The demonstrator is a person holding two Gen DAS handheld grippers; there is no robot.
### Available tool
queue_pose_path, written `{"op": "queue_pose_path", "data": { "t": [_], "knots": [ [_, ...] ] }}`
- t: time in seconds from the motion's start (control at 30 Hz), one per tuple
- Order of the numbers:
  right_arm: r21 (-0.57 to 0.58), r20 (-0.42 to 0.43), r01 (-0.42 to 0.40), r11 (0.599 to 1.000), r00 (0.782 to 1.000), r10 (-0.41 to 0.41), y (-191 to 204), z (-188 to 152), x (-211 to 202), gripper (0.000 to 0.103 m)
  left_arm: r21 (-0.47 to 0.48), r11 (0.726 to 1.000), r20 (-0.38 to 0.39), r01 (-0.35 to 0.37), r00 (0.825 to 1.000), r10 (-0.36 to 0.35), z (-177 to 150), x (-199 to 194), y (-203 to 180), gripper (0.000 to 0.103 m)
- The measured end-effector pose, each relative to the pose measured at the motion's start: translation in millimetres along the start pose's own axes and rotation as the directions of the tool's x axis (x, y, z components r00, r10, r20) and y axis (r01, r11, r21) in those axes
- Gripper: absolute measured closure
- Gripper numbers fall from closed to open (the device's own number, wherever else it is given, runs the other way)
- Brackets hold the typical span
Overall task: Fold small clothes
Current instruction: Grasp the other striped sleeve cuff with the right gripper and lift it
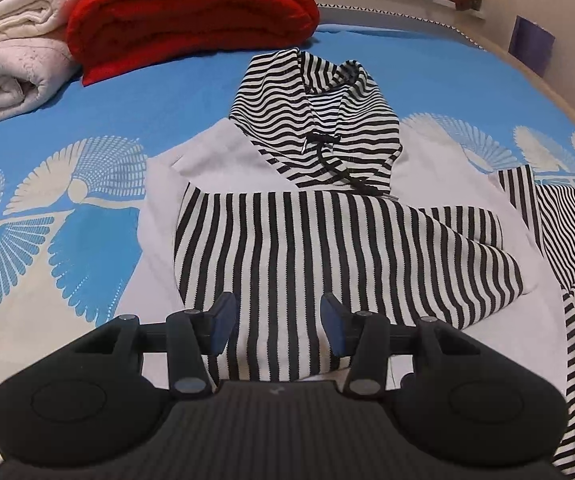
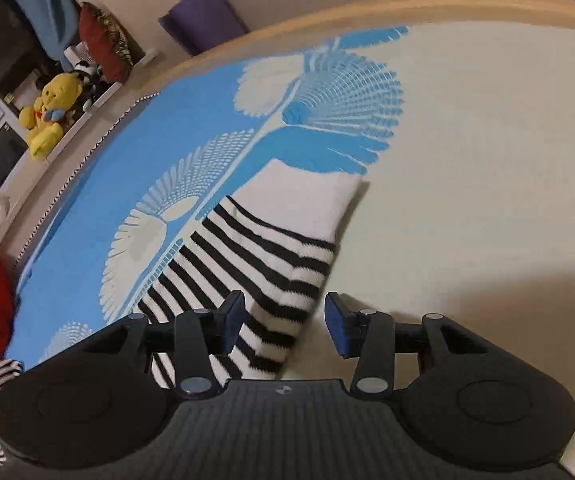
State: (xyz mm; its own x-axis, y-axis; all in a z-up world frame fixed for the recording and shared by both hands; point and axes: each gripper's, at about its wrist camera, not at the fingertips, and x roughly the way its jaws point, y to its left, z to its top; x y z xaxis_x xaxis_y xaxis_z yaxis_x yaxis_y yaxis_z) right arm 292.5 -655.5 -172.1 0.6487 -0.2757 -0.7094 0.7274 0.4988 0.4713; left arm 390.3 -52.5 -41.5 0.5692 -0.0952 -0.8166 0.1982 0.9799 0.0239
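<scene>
A small hoodie (image 1: 215, 152) with a white body lies flat on the blue patterned bedspread (image 1: 87, 92), its striped hood (image 1: 311, 120) pointing away from me. One black-and-white striped sleeve (image 1: 327, 248) is folded across the chest. My left gripper (image 1: 279, 322) hovers over that folded sleeve, open, with its pads apart and nothing pinched. The other striped sleeve (image 2: 255, 264) stretches out on the bedspread and ends in a white cuff (image 2: 307, 200). My right gripper (image 2: 285, 324) is open just above it, and the sleeve runs under the left finger (image 2: 233, 320).
A folded red blanket (image 1: 191, 12) and a folded white quilt (image 1: 11, 64) lie at the far left of the bed. The wooden bed edge (image 2: 407, 4) curves round the far side. Stuffed toys (image 2: 47, 112) sit on a ledge beyond it.
</scene>
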Motion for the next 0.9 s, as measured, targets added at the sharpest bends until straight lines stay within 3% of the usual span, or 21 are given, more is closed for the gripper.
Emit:
{"op": "queue_pose_path", "data": {
  "t": [0.03,0.07,0.1,0.27,0.53,0.77,0.83,0.9],
  "knots": [
    [-0.021,0.012,0.014,1.0,1.0,-0.014,4,-2,1,0.066,-0.003,1.0,-0.003,-0.001,1.0,0.001,1,1,2,0.051],
    [-0.035,0.021,0.028,0.999,0.999,-0.027,7,-4,2,0.085,-0.007,1.0,-0.005,-0.002,1.0,0.002,1,2,3,0.051],
    [-0.037,0.02,0.031,0.999,0.999,-0.03,9,-4,0,0.093,-0.011,1.0,-0.008,-0.004,1.0,0.004,1,3,4,0.051],
    [-0.046,0.062,0.056,0.997,0.997,-0.054,19,-4,-12,0.095,-0.028,0.999,-0.03,-0.027,0.999,0.026,2,8,10,0.051],
    [-0.045,0.052,0.086,0.995,0.995,-0.084,17,-5,-16,0.095,-0.04,0.999,-0.022,-0.025,0.999,0.024,1,2,13,0.051],
    [-0.106,0.085,0.124,0.987,0.99,-0.115,31,-7,-22,0.098,-0.045,0.999,-0.024,-0.026,0.999,0.025,1,1,16,0.051],
    [-0.142,0.122,0.165,0.976,0.982,-0.148,46,-7,-30,0.099,-0.054,0.998,-0.02,-0.028,0.999,0.027,2,0,19,0.051],
    [-0.246,0.209,0.152,0.957,0.973,-0.101,81,-10,-50,0.099,-0.071,0.997,-0.015,-0.029,1.0,0.028,4,-3,26,0.051]
  ]
}}
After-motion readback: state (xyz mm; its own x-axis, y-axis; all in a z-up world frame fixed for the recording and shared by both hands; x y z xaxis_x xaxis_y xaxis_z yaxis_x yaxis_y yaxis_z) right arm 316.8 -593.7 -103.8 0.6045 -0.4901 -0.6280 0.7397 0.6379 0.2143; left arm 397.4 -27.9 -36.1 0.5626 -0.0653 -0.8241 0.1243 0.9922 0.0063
